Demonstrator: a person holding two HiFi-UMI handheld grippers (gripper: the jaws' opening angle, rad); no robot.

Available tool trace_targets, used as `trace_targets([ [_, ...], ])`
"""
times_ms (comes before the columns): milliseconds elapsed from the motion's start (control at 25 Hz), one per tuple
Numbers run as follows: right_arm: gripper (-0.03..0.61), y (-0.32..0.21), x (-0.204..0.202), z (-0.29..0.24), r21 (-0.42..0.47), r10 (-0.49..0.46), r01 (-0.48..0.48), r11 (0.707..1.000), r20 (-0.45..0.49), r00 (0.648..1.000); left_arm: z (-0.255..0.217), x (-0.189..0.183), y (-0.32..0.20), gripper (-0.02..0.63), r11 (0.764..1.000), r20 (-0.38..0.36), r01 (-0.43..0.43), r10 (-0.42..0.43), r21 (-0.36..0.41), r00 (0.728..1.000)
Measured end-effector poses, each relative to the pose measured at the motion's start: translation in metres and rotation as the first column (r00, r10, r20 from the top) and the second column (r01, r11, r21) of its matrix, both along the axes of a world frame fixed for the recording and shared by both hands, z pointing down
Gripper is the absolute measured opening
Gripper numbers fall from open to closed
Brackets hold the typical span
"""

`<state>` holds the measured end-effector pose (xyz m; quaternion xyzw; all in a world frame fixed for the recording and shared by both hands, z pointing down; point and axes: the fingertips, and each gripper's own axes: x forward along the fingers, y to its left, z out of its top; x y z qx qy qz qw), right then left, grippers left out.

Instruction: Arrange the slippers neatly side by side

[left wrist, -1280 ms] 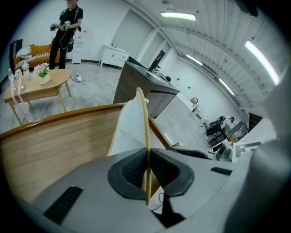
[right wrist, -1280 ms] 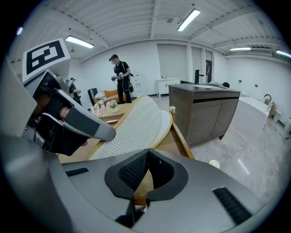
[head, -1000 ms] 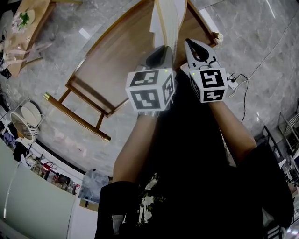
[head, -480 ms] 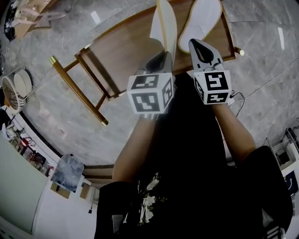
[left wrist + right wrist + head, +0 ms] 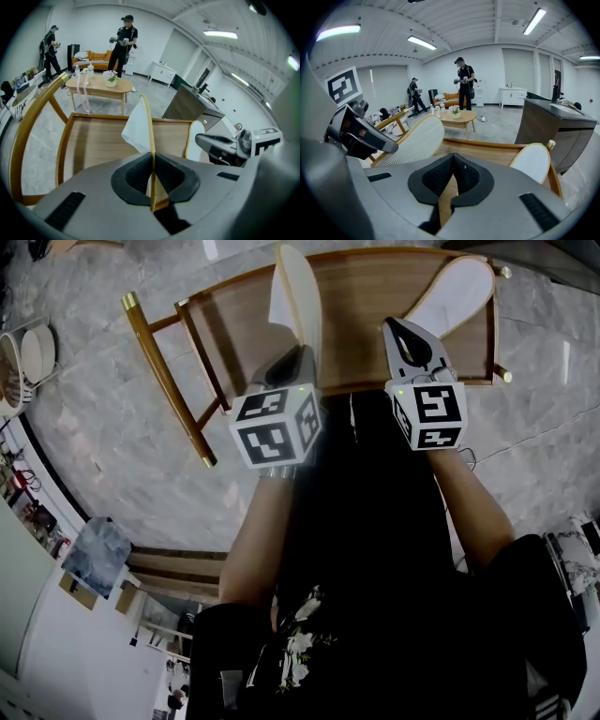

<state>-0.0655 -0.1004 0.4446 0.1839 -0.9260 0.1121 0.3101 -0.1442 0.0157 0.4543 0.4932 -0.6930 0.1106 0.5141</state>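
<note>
While the left gripper pinches one slipper by its sole, on edge at upper centre over the wooden rack, the right gripper has its jaws pressed together, empty, just beside the other slipper lying at upper right

Left tool, right tool: grey shells, black ribbed pads. Behind each tool a white cube with black square markers, small green LED at its top edge. Operator wears black short-sleeved top, white print on chest.
</note>
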Motion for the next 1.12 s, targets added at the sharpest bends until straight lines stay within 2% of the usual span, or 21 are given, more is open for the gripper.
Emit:
trace_targets([
  [200, 0.000, 0.011, -0.019, -0.002, -0.001, -0.035, 0.035, 0.999, 0.008, 0.999, 0.009, -0.023, 0.035, 0.023, 0.997, 0.048, 0.031, -0.027, -0.067, 0.998],
  [440, 0.000, 0.016, -0.027, -0.002, -0.003, -0.043, 0.043, 0.999, 0.018, 0.999, 0.022, -0.050, 0.066, 0.022, 0.985, 0.140, 0.081, -0.060, -0.154, 0.988],
  [680, 0.000, 0.012, -0.022, -0.002, 0.007, -0.022, 0.022, 1.000, 0.014, 1.000, 0.034, -0.055, 0.074, 0.023, 0.977, 0.156, 0.081, -0.050, -0.199, 0.987],
  [880, 0.000, 0.004, -0.011, 0.000, 0.013, 0.007, -0.007, 1.000, 0.003, 1.000, 0.039, -0.047, 0.063, 0.023, 0.978, 0.151, 0.072, -0.042, -0.198, 0.988],
  [1120, 0.000, 0.006, -0.006, 0.001, 0.014, 0.031, -0.031, 0.999, 0.000, 1.000, 0.040, -0.031, 0.045, 0.023, 0.986, 0.090, 0.046, -0.031, -0.163, 0.995],
])
